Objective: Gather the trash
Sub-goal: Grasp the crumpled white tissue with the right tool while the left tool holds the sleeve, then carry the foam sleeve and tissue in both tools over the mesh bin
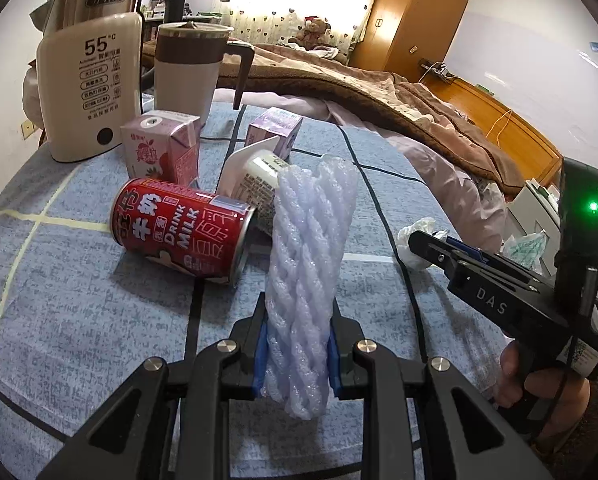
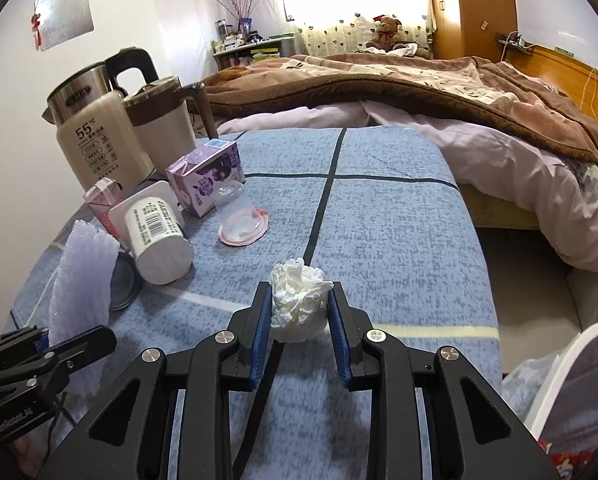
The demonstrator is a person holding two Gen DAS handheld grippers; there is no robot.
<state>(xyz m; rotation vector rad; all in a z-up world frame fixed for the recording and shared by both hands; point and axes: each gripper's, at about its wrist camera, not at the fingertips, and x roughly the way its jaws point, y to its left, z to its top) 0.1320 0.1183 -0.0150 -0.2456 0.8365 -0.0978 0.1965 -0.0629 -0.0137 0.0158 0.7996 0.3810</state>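
Note:
My left gripper [image 1: 297, 348] is shut on a pale purple foam fruit net [image 1: 307, 264], held upright above the blue cloth; the net also shows in the right wrist view [image 2: 81, 276]. My right gripper [image 2: 297, 322] is shut on a crumpled white tissue [image 2: 297, 300], also seen in the left wrist view [image 1: 415, 240]. On the cloth lie a red milk can [image 1: 183, 230] on its side, a white yogurt bottle [image 2: 159, 236], a pink carton [image 1: 163, 152], a purple carton [image 2: 207, 182] and an upturned clear plastic cup [image 2: 241, 220].
A beige kettle [image 1: 87, 84] and a lidded mug [image 1: 191, 68] stand at the table's far left. A bed with brown and pink blankets [image 2: 459, 120] lies behind. A white bin with a bag [image 2: 571, 392] is at the lower right.

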